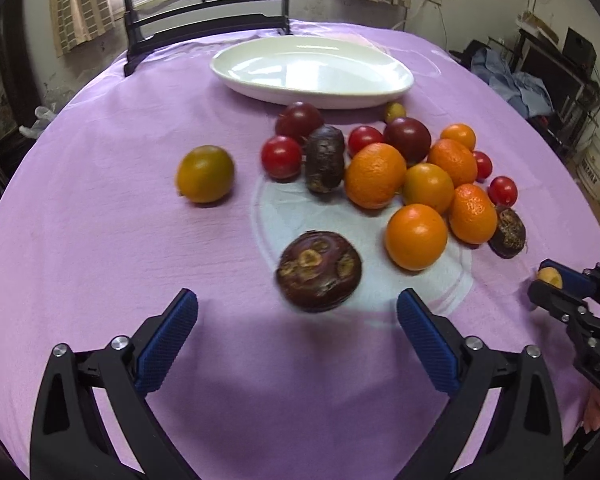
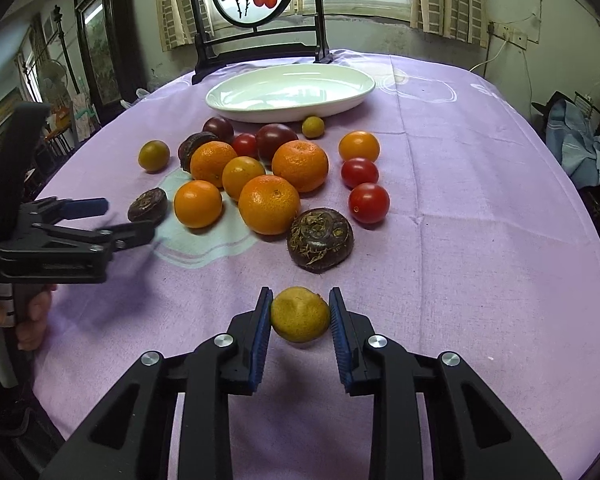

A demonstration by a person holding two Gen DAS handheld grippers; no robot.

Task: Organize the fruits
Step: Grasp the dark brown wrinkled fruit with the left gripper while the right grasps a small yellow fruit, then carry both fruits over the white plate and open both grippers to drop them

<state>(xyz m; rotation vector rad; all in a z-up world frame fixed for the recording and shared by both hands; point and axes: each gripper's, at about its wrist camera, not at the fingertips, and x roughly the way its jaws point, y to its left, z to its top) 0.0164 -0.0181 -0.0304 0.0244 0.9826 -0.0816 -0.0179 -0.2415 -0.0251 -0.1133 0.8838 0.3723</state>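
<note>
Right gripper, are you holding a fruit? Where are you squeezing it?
Yes. The right gripper holds a small yellow-green citrus fruit, its blue pads pressing the fruit's left and right sides. The left gripper is open and holds nothing.

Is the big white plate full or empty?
Empty. The white plate shows only its bare shiny inside, and all the fruit lies outside it on the purple tablecloth.

One white oval dish [image 2: 290, 94]. Three mandarins [image 2: 269, 204], three smooth orange fruits [image 2: 198, 204], three green-yellow citrus [image 2: 300, 314], four red cherry tomatoes [image 2: 369, 203], two dark plums [image 2: 276, 140], and seemingly three brown water chestnuts [image 2: 320, 238]; blur hampers naming.
</note>
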